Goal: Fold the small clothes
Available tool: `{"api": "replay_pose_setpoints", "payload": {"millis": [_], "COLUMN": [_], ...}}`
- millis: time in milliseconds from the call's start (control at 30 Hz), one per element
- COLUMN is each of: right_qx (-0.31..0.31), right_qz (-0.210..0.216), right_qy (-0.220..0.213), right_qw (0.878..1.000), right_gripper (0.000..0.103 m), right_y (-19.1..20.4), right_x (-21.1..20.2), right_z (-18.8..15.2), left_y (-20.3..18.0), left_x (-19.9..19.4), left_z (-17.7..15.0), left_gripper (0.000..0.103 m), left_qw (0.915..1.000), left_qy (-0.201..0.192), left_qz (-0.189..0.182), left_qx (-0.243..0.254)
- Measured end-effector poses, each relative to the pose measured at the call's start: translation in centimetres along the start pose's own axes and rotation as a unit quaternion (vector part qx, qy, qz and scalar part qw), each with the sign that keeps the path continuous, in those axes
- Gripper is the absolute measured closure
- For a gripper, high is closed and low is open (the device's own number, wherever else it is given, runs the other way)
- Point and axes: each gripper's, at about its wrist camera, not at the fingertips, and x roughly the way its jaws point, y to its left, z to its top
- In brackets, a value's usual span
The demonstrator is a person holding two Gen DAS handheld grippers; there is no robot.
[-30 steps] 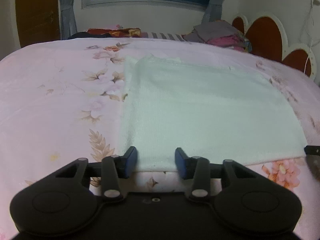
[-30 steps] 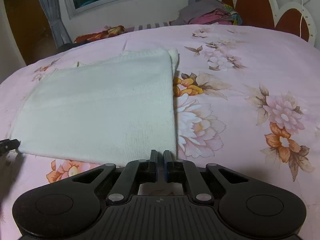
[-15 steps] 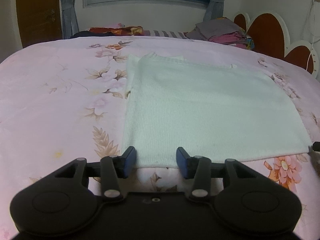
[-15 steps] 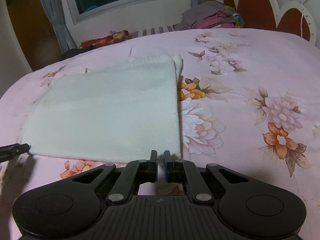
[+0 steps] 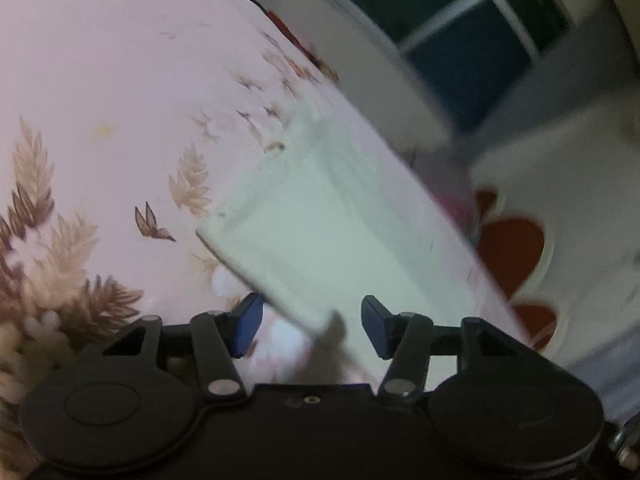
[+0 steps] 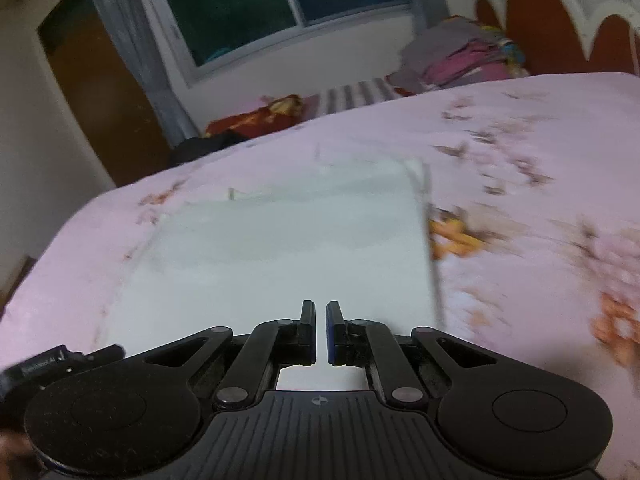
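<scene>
Fingers first: on the left gripper [image 5: 312, 326] the two blue pads [image 5: 246, 326] stand wide apart with nothing between them, hovering just at the near corner of the white knit garment [image 5: 320, 240]. That view is rolled hard over, so the bed runs diagonally across it, and everything in it is smeared by blur. On the right gripper [image 6: 319, 330] the fingers are drawn almost together, only a thin slit between the pads, and no cloth shows in that slit. It hangs over the near part of the garment [image 6: 280, 248], with white fabric showing under its linkage; whether the tips touch the cloth cannot be told.

The garment lies flat as a folded rectangle on the pink floral bedsheet [image 6: 540, 152], its right edge running straight beside an orange flower print [image 6: 452, 236]. At the lower left of the right wrist view the tip of the other black tool [image 6: 60, 360] pokes in by the garment's near left corner.

Behind the bed, a pile of folded clothes [image 6: 464, 56] sits against the red scalloped headboard [image 6: 560, 28], a dark window [image 6: 280, 4] with grey curtains [image 6: 132, 48] above, a brown door [image 6: 88, 92] to the left.
</scene>
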Motion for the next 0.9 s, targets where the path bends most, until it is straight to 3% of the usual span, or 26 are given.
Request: {"api": "replay_pose_setpoints", "payload": {"millis": [167,300,500,567,600,633,733,833,900], "right_qx": [-0.009,-0.007,0.0,0.001,-0.002,-0.01,-0.006,-0.006,-0.005], "right_qz": [0.018,0.022,0.029,0.032,0.029,0.019,0.018,0.024,0.029], "right_qy": [0.017,0.036,0.048,0.052,0.058,0.069,0.071,0.061,0.069], "right_qw": [1.0,0.999,0.998,0.998,0.998,0.997,0.997,0.998,0.997], "right_gripper": [0.102,0.102,0.102,0.102,0.102,0.103,0.103,0.103,0.103], "right_y": [2.3,3.6,4.4,4.5,4.6,4.6,4.3,4.0,3.4], "right_x": [4.5,8.6,12.6,13.5,13.9,14.5,14.8,14.2,15.0], "right_z": [2.2,3.2,4.1,4.1,4.0,3.7,3.9,4.1,3.7], "left_y": [0.2,1.0,0.0,0.0,0.0,0.2,0.7,0.9,0.3], "left_x": [2.5,4.3,5.6,5.9,5.9,6.1,5.9,5.6,5.8], "left_z": [1.5,3.0,3.4,3.8,3.8,3.8,4.2,4.7,4.9], "left_gripper": [0.053,0.063,0.065,0.075,0.089,0.09,0.088,0.079,0.08], "left_qw": [0.9992,0.9981,0.9989,0.9985,0.9985,0.9984,0.9983,0.9976,0.9979], "left_qy": [-0.025,-0.029,-0.034,-0.036,-0.036,-0.033,-0.025,-0.04,-0.039], "left_qz": [-0.008,-0.013,-0.005,0.004,0.014,0.02,0.01,0.018,0.027], "left_qx": [-0.031,-0.052,-0.033,-0.042,-0.04,-0.04,-0.051,-0.055,-0.043]}}
